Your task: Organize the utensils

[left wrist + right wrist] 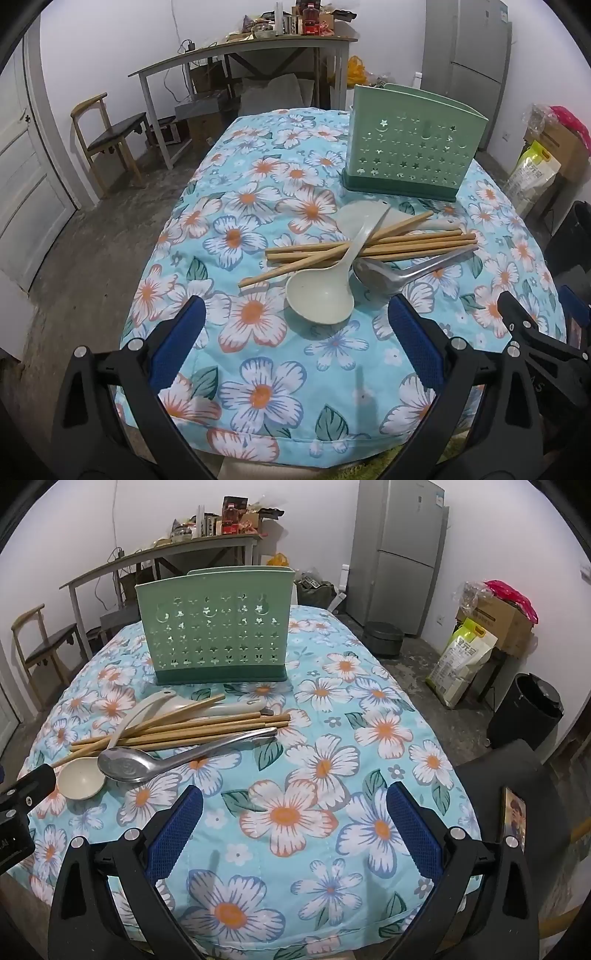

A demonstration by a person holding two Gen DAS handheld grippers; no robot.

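A heap of utensils lies mid-table: several wooden chopsticks (373, 245) (192, 729), a cream plastic ladle (321, 299) (79, 777), a steel spoon (384, 278) (147, 762) and a second white spoon (207, 705) under the sticks. Behind them stands a green perforated utensil holder (410, 147) (214, 627). My left gripper (295, 310) hangs open above the near table edge, just short of the ladle bowl. Open too, my right gripper (295, 797) hovers over bare cloth to the right of the heap. Neither holds anything.
The table wears a blue floral cloth (258, 398) (332, 760). Around it are a wooden chair (107, 136), a cluttered side table (258, 51), a fridge (402, 554), a black bin (528, 712) and bags and boxes (465, 661) on the floor.
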